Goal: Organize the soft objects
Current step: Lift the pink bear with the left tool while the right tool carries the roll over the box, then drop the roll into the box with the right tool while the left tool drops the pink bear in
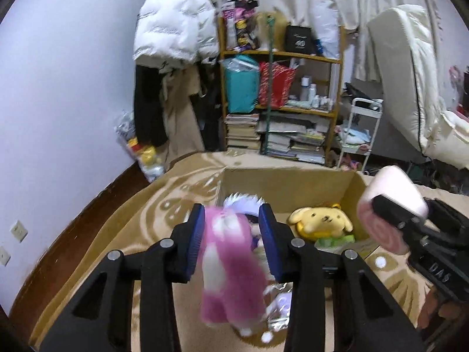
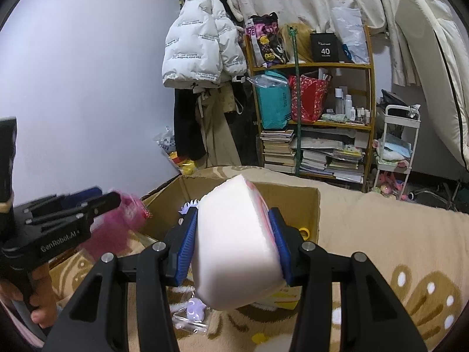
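In the cardboard box (image 1: 293, 180): yellow dog plush (image 1: 321, 220) already stowed.
Left hand-held gripper (image 1: 231, 227): clamped on pink plush (image 1: 228, 267).
Right hand-held gripper (image 2: 234, 245): squeezing white cushion (image 2: 234, 243).
Left: both, plus bagged purple toy (image 2: 195, 308) on blanket (image 2: 381, 249).

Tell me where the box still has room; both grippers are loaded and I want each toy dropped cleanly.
Inside the cardboard box, bare floor shows along the back wall, behind the yellow dog plush and the spiky lavender toy. The front is crowded. Outside, the blanket right of the box lies bare.
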### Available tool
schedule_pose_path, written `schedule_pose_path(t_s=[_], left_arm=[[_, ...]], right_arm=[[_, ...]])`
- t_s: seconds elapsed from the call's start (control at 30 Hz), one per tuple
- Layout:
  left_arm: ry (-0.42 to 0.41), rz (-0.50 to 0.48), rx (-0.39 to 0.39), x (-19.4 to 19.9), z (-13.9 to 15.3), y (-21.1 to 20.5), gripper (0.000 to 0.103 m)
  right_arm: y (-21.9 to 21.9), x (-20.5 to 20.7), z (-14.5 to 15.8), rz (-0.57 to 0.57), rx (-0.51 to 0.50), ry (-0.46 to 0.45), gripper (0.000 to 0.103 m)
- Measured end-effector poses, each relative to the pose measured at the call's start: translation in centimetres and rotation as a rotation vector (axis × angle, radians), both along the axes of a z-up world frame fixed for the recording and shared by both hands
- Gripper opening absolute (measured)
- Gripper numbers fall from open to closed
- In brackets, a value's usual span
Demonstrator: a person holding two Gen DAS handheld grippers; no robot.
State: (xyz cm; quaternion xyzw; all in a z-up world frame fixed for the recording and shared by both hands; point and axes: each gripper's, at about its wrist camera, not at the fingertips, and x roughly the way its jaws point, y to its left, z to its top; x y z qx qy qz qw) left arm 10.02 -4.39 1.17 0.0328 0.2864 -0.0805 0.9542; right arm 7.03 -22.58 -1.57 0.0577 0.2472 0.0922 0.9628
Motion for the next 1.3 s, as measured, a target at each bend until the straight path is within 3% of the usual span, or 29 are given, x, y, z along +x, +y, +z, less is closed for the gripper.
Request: schedule_pose_path(t_s=[0.17, 0.3, 0.4, 0.43, 0.47, 0.5, 0.63, 0.77, 1.03, 1.2, 1.3], left_arm=[[0.013, -0.028, 0.011, 1.8, 0.2, -0.7, 0.036], [0.093, 0.019, -0.035, 2.9, -1.4, 0.9, 0.036], [0.182, 0.056, -0.018, 3.3, -3.1, 1.4, 0.039], [0.221, 0.073, -0.023, 3.3, -3.7, 1.8, 0.047], [0.250, 0.080, -0.038, 3.3, -4.2, 2.1, 0.062], [0.269, 0.089, -0.051, 3.2, -4.4, 2.4, 0.067], [0.326, 0.125, -0.031, 2.9, -5.1, 3.1, 0.071], [0.369, 0.148, -0.005, 2.8, -5.8, 3.5, 0.087], [0.589, 0.133, 0.013, 3.4, -10.8, 4.0, 0.088], [0.643, 0.124, 0.041, 3.5, -12.9, 3.6, 0.087], [0.672, 0.110, 0.022, 3.7, -13.7, 3.5, 0.082]], right_arm=[[0.2, 1.5, -0.5, 0.025, -0.038, 0.018, 0.050], [0.1, 2.4, -1.8, 0.034, -0.038, 0.045, 0.050], [-0.1, 3.1, -2.3, 0.040, -0.024, 0.059, 0.050], [-0.2, 3.4, -2.4, 0.043, -0.014, 0.060, 0.050], [-0.3, 3.6, -2.4, 0.044, -0.008, 0.063, 0.050], [-0.4, 3.8, -2.4, 0.046, -0.003, 0.067, 0.051], [-1.2, 5.1, -2.7, 0.051, 0.059, 0.098, 0.054], [-1.9, 6.5, -3.7, 0.044, 0.097, 0.143, 0.056], [-2.5, 7.3, -5.0, 0.039, 0.109, 0.190, 0.059], [-2.6, 7.1, -4.9, 0.036, 0.105, 0.185, 0.070], [-2.6, 6.8, -4.6, 0.033, 0.099, 0.183, 0.077]])
